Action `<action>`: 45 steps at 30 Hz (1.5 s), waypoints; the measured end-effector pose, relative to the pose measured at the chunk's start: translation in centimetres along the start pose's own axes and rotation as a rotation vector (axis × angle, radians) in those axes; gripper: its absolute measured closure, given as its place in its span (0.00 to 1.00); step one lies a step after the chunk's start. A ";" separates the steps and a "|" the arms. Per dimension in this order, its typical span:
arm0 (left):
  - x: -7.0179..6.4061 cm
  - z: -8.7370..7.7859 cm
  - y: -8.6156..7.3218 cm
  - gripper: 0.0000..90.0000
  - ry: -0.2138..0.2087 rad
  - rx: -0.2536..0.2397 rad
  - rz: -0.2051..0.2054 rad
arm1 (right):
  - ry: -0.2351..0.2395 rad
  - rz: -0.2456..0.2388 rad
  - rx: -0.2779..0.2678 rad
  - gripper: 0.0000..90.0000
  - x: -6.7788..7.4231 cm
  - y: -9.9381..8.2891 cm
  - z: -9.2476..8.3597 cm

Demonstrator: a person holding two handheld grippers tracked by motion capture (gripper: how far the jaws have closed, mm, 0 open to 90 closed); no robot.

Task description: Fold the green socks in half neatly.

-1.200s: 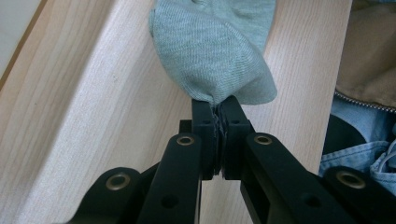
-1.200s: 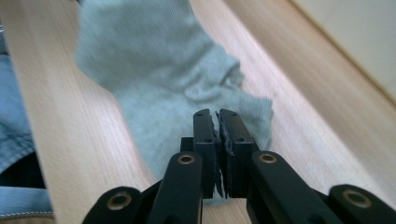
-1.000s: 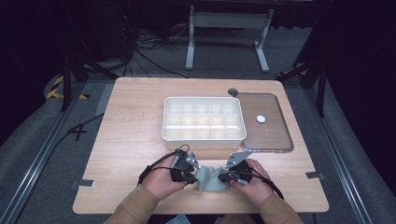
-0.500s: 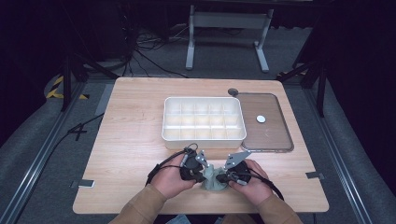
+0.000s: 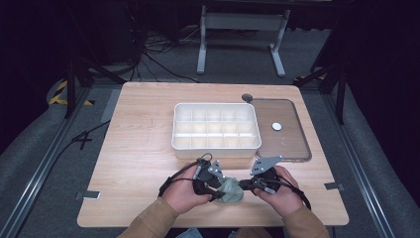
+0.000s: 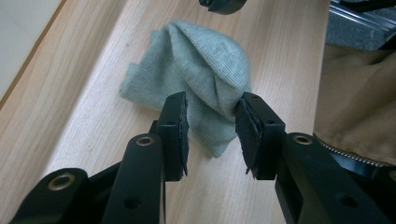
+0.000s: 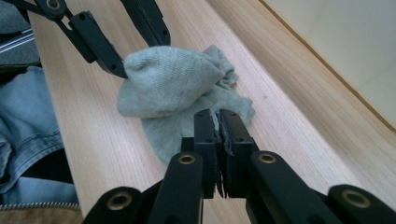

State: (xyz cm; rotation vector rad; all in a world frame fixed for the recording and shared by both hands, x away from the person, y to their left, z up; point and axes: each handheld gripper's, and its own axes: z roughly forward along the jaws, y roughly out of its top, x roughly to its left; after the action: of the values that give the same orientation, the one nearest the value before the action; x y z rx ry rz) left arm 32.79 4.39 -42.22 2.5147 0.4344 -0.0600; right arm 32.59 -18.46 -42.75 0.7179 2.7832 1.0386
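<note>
Here, a crumpled grey-green knit cloth (image 5: 230,191) lies at the wooden table's (image 5: 138,158) near edge. Left gripper (image 6: 211,125) jaws just opening, spread astride a fold; right gripper (image 7: 216,122) pressed together, pinching the cloth's edge. No legible writing

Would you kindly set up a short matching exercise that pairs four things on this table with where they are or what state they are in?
Things:
1. grey-green cloth
2. white compartment tray
3. clear lid
4. left hand-held gripper

Places or states:
A. lies flat to the right of the tray, a small white disc on it
B. bunched up at the near edge of the table, between the two hands
C. jaws apart, a fold of cloth between them
D. stands mid-table, its cells bare

Pairs: 1-B, 2-D, 3-A, 4-C
</note>
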 end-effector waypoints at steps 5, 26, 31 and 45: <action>-0.4 0.4 0.4 0.62 -0.011 0.011 0.016 | 0.006 0.008 0.021 0.98 -0.1 -0.4 -0.1; -0.5 0.9 1.7 0.92 0.098 0.019 -0.067 | 0.045 0.001 0.083 1.00 0.6 -1.3 3.0; -0.4 1.0 1.6 0.92 0.151 0.040 -0.086 | 0.050 0.002 0.082 1.00 0.5 -1.2 3.0; -0.8 1.9 1.2 0.63 -0.004 0.019 -0.054 | 0.009 0.013 0.022 0.98 0.2 -0.7 0.3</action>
State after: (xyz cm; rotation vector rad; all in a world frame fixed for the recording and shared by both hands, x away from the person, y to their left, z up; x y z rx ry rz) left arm 32.50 2.16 -42.99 2.5209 0.5024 -0.0905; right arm 32.20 -18.69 -43.40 0.7367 2.8057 1.0178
